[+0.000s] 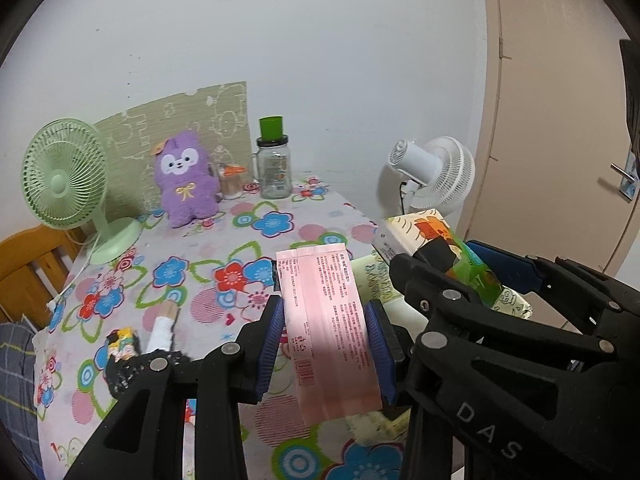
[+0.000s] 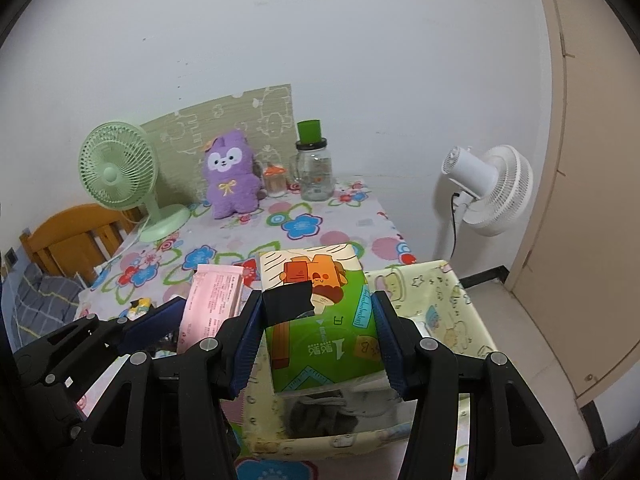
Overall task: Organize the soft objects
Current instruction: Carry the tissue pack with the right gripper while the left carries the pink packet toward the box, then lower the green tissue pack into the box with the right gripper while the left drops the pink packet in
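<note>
Floral table (image 1: pixel 256 248), left fingers (image 1: pixel 276 340) clamp pink pack (image 1: pixel 328 320) — right, green pack (image 2: pixel 320 320).

A table (image 1: pixel 256 240) in flowered cloth bears a green fan (image 1: pixel 68 184), purple plush toy (image 1: pixel 186 180), glass jar (image 1: pixel 275 172) (green-capped) and yellow fabric bin (image 2: pixel 460 304).

Right gripper (image 2: pixel 316 340) clamped on green tissue pack (image 2: pixel 320 320) above yellow bin (image 2: pixel 460 304). Left gripper (image 2: pixel 168 320) beside it, gripping pink pack (image 2: pixel 212 304). Beyond, on floral table (image 2: pixel 340 236): purple plush (image 2: pixel 230 176), green fan (image 2: pixel 116 168), jar (image 2: pixel 314 172).
</note>
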`<state>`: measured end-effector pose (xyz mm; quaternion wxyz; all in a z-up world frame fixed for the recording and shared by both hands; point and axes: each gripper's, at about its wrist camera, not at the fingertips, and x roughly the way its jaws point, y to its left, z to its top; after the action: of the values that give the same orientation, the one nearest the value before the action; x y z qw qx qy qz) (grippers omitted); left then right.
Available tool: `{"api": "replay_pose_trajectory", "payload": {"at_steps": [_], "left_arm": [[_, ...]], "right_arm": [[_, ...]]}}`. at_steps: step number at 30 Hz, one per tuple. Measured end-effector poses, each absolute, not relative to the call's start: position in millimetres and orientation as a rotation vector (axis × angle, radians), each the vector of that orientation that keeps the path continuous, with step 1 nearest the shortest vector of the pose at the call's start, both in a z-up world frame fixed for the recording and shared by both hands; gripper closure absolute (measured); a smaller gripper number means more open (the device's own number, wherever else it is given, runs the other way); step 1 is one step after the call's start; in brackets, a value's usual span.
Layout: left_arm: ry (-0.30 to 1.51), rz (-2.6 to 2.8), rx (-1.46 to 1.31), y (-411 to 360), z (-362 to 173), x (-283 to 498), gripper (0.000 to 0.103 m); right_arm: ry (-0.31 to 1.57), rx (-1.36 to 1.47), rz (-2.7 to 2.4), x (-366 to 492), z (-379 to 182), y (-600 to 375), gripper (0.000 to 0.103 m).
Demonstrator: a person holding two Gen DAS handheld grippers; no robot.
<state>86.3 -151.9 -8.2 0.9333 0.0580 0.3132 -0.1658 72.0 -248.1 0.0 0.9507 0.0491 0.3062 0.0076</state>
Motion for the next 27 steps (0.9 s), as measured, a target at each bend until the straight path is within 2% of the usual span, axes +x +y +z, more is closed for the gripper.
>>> {"api": "replay_pose_trajectory", "payload": {"at_steps": [27], "left_arm": [[0.741, -0.398, 0.135, -208.7, -38.8, 121.2, 0.058]], "right_arm": [[0.699, 0.126, -0.049, 100.7, -29.6, -303.9, 0.046]]}}
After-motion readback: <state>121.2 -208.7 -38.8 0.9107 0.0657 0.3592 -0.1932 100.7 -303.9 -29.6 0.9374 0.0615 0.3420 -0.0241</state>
